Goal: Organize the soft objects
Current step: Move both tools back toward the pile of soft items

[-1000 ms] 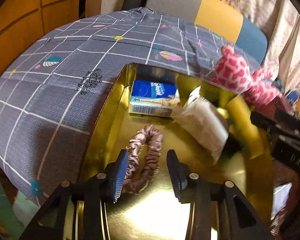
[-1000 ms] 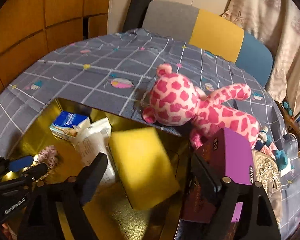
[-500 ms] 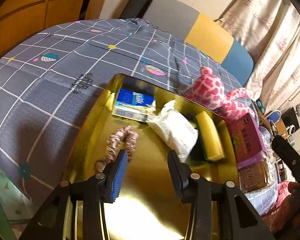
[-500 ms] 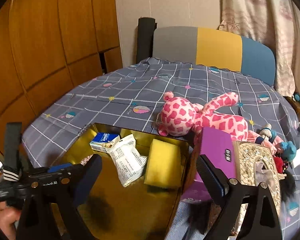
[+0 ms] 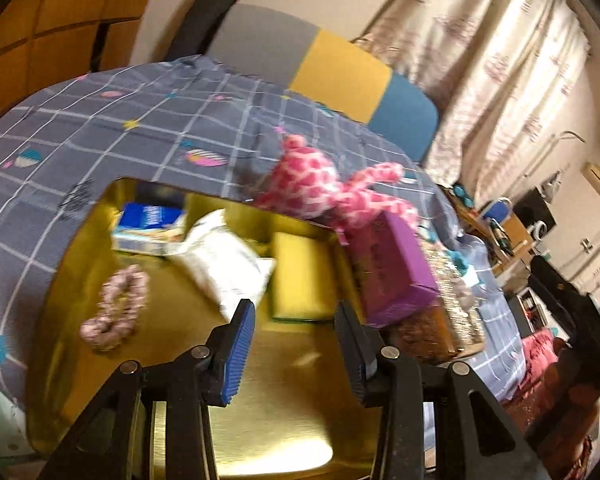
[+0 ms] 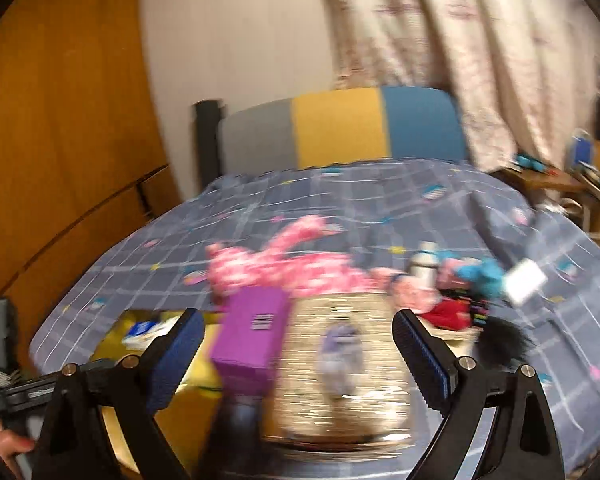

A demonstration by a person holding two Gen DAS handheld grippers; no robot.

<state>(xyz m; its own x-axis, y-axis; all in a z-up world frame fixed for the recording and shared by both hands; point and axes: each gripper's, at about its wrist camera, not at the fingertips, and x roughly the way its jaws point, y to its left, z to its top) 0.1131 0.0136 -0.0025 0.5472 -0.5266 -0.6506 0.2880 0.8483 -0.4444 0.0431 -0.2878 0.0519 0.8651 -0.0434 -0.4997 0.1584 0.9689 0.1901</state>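
Hovering over the tray [image 5: 80,280], left gripper [image 5: 294,316] and right gripper [image 6: 298,334] both gaped, fingers empty. Between picks, likely; next move probably a reach for the plush [image 5: 320,188] on the bed [image 5: 100,132].

Glittery box [image 6: 340,372] motion-blurred; plush giraffe [image 6: 284,268] smeared, its lower body hidden behind purple box [image 6: 252,340].

Gold tray [image 5: 168,360]: near half bare, open to approach from the front. Far half occupied: pink scrunchie [image 5: 114,308] at left, blue packet [image 5: 150,224] in the far corner, white pouch [image 5: 224,264] at centre, yellow sponge [image 5: 302,280] at right. Right rim blocked by purple box [image 5: 392,268], with glittery box [image 6: 344,368] beside it. Pink plush toy [image 5: 320,192] lies along the far edge. Bedspread [image 5: 100,136] beyond and to the left unobstructed
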